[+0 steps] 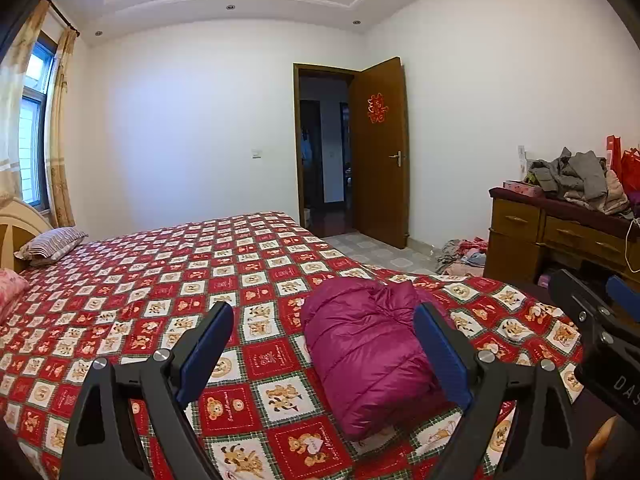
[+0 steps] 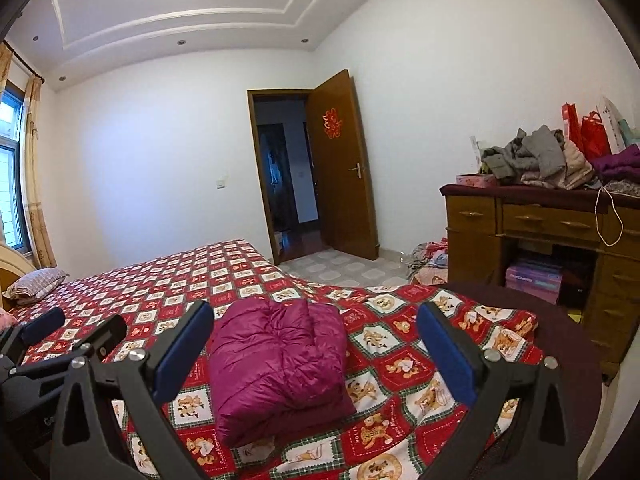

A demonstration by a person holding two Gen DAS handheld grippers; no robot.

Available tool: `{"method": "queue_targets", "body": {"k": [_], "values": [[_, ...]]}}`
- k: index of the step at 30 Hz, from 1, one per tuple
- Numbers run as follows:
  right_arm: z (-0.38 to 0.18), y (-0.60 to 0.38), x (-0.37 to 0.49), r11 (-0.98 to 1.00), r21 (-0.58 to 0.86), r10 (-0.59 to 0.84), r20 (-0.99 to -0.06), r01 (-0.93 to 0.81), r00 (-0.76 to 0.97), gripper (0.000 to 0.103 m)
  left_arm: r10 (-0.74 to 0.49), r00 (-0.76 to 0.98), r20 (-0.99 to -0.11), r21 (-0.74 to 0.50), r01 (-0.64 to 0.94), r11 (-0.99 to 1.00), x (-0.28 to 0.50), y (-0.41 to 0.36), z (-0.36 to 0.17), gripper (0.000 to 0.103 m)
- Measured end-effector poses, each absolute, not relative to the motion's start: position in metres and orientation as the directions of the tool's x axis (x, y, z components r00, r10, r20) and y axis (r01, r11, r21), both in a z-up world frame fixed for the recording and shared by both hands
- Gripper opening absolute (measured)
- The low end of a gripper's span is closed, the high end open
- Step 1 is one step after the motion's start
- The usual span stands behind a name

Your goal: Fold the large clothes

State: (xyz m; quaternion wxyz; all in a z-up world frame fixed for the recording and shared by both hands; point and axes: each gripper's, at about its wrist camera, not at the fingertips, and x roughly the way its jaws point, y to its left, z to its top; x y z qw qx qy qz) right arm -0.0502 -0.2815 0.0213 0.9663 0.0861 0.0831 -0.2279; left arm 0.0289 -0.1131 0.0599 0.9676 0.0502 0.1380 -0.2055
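A folded magenta down jacket (image 1: pixel 368 360) (image 2: pixel 276 364) lies as a puffy bundle on the red checked bear quilt (image 1: pixel 160 280) (image 2: pixel 400 360) near the bed's front corner. My left gripper (image 1: pixel 324 312) hovers just short of it, open, blue pads wide apart; the right pad overlaps the jacket's right edge in the picture. My right gripper (image 2: pixel 316 309) is open too, and the jacket lies beyond and between its fingers, untouched. Each gripper shows in the other's view: the right gripper (image 1: pixel 586 278) at the right edge, the left gripper (image 2: pixel 88 318) at the left edge.
Pillows (image 1: pixel 52 242) lie at the bed's head on the left. A wooden dresser (image 2: pixel 520 220) at the right carries a pile of clothes (image 2: pixel 536 160) and red bags (image 2: pixel 592 132). More clothes (image 2: pixel 430 260) lie on the tiled floor beside an open door (image 2: pixel 344 168).
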Motion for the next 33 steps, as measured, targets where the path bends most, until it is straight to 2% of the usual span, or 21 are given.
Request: {"method": "queue_targets", "body": {"k": [18,24,28,33], "values": [[0.025,-0.284,-0.054,0.869,0.124,-0.455,-0.179,0.479,0.872,0.103,-0.346,0.911,-0.226,0.073,0.370,0.926,0.020,-0.107,0.070,0.092],[0.024,-0.285,-0.053,0.871,0.123,-0.451,-0.188,0.476,0.873,0.103,-0.410,0.872,-0.266,0.010,0.428,0.904,0.029,-0.102,0.072,0.092],[0.023,-0.285,-0.052,0.871,0.124,-0.449,-0.198,0.476,0.872,0.103,-0.388,0.883,-0.264,0.026,0.409,0.912,0.033,-0.102,0.070,0.092],[0.020,-0.289,-0.047,0.867,0.119,-0.453,-0.217,0.484,0.865,0.103,-0.382,0.873,-0.302,0.017,0.406,0.914,0.043,-0.103,0.064,0.092]]}}
